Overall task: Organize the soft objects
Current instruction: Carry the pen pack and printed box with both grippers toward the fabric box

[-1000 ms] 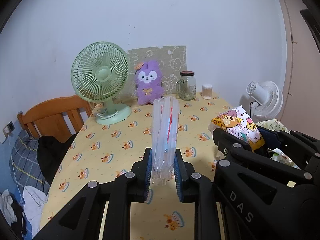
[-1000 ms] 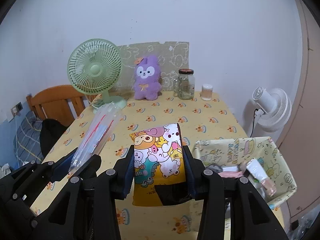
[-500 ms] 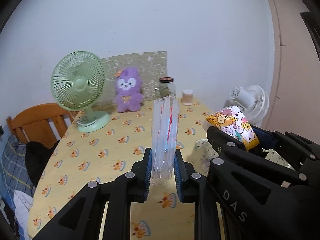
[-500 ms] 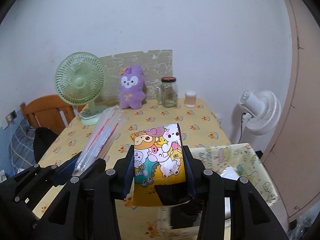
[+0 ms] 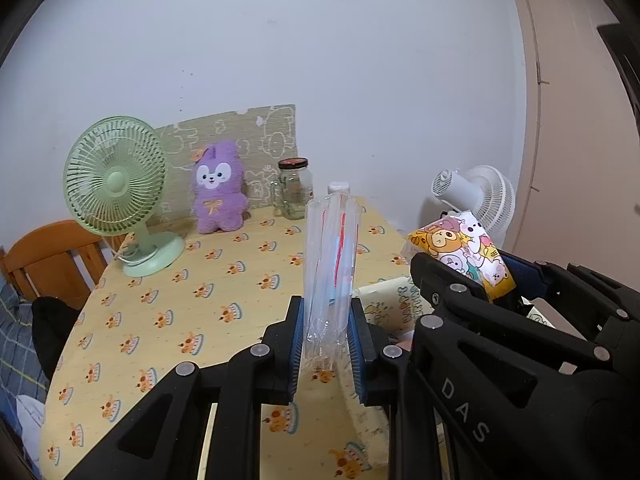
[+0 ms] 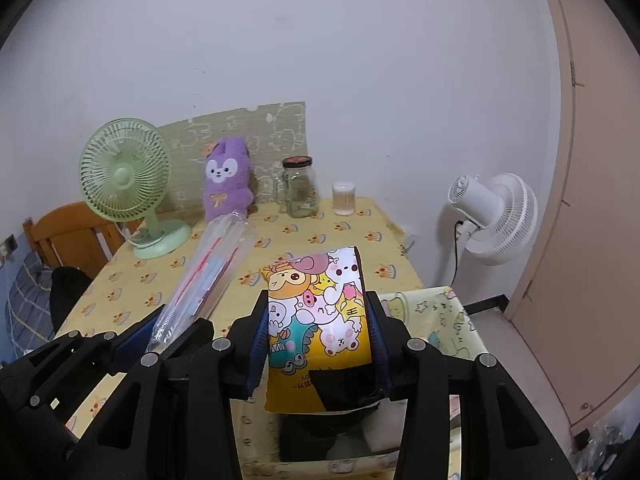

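Observation:
My left gripper [image 5: 326,344] is shut on a clear plastic packet [image 5: 330,268] with red and blue items inside, held upright above the table; the packet also shows in the right wrist view [image 6: 208,280]. My right gripper [image 6: 318,344] is shut on a yellow cartoon-print pouch [image 6: 320,328], which also shows in the left wrist view [image 5: 464,252]. Both are held above a patterned fabric bin [image 6: 448,312] at the table's near right. A purple plush [image 6: 228,180] sits at the back of the table.
A green desk fan [image 6: 128,184] stands at the back left of the yellow tablecloth [image 5: 160,312]. A glass jar [image 6: 300,192] and a small container [image 6: 344,200] stand at the back. A white floor fan [image 6: 496,216] and a wooden chair [image 5: 52,256] flank the table.
Both grippers have pulled back and risen with their loads still held. The table looks farther away and the fabric bin now lies beneath the grippers.

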